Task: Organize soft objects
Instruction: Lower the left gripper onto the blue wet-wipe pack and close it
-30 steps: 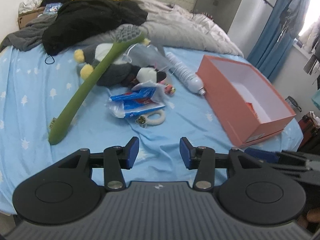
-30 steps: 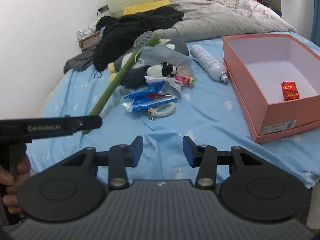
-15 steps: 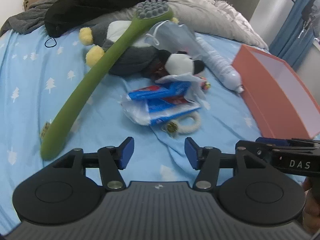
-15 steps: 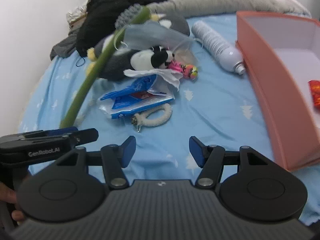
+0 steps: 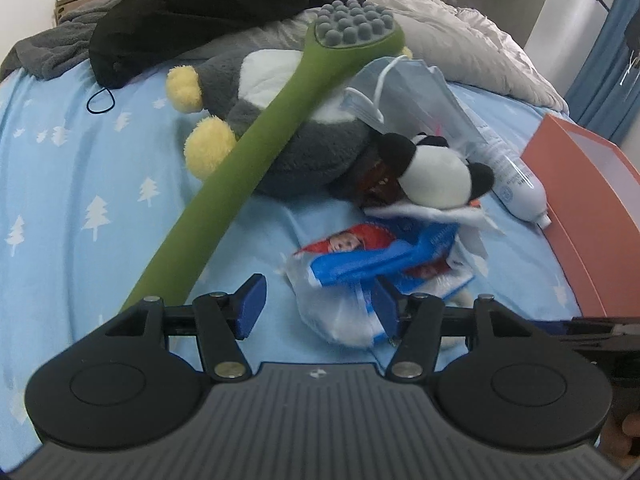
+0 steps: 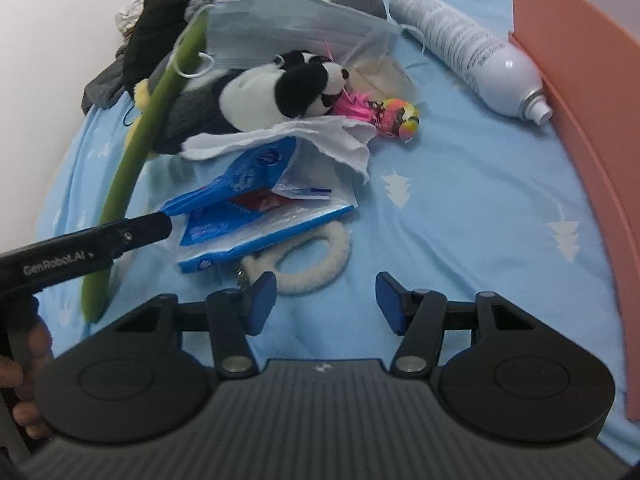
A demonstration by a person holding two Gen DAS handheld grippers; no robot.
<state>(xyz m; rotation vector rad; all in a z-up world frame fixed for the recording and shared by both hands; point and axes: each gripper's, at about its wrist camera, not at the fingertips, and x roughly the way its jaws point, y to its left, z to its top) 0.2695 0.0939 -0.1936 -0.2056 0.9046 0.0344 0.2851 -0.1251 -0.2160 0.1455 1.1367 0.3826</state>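
The left gripper (image 5: 318,306) stands with its jaws apart, holding nothing, low over a crumpled blue-and-white plastic packet (image 5: 372,276) on the light blue tree-print bed sheet (image 5: 72,208); the packet's near edge lies between the blue pads, whether touching them cannot be told. The right gripper (image 6: 326,302) is likewise parted and empty after a slight closing, over bare sheet just beside a cream fluffy ring with a metal clasp (image 6: 304,256). The soft objects lie heaped mid-bed: a small black-and-white panda plush (image 6: 280,94) on a torn white tissue (image 6: 320,138), against a large grey-and-white plush with yellow feet (image 5: 280,128). A long green silicone brush with grey nubs (image 5: 256,152) leans across that plush. A pale blue face mask (image 6: 288,20) drapes over the heap. A white spray bottle (image 6: 472,48) lies beside the open salmon cardboard box (image 6: 580,92).
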